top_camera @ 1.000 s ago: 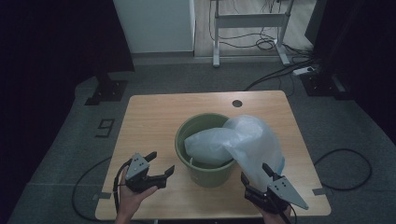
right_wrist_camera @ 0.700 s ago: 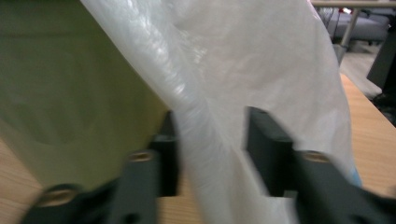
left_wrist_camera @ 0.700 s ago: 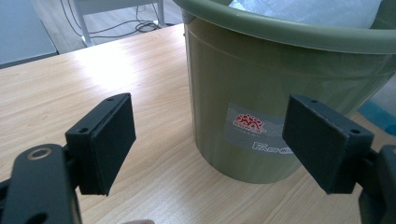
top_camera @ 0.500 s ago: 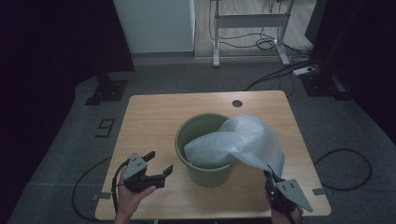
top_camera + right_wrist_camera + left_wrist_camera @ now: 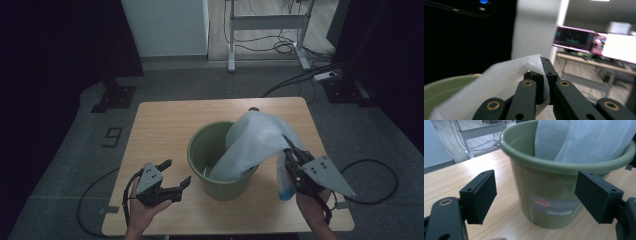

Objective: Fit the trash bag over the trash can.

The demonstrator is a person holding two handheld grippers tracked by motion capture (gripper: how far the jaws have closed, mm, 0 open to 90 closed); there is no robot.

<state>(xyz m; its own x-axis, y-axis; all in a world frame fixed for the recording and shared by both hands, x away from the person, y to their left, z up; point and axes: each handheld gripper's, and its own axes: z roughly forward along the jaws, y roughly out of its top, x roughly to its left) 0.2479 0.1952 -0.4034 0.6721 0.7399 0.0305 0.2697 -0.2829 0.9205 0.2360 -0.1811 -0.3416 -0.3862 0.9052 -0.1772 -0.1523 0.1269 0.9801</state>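
Since the earlier frames, the right gripper point(image 5: 290, 150) has been raised beside the green bucket point(image 5: 220, 172), and the white plastic bag point(image 5: 255, 142) has been pulled up with it into a taller peak over the bucket's rim. Its jaws have just been closing, and in the right gripper view they are clenched on an edge of the bag point(image 5: 506, 72), which is pinched between the black pads. The bag's lower part is seen hanging inside the bucket, while its upper part is draped over the bucket's right rim toward the right gripper. The bucket is stood upright near the middle of the bench point(image 5: 160, 125). The left gripper point(image 5: 174, 176) is held just left of the bucket, close to the bench's near edge, by the person's left hand point(image 5: 142, 212). Its jaws are released and spread wide, with nothing between them; in the left gripper view the bucket's wall point(image 5: 544, 192) is framed between them.
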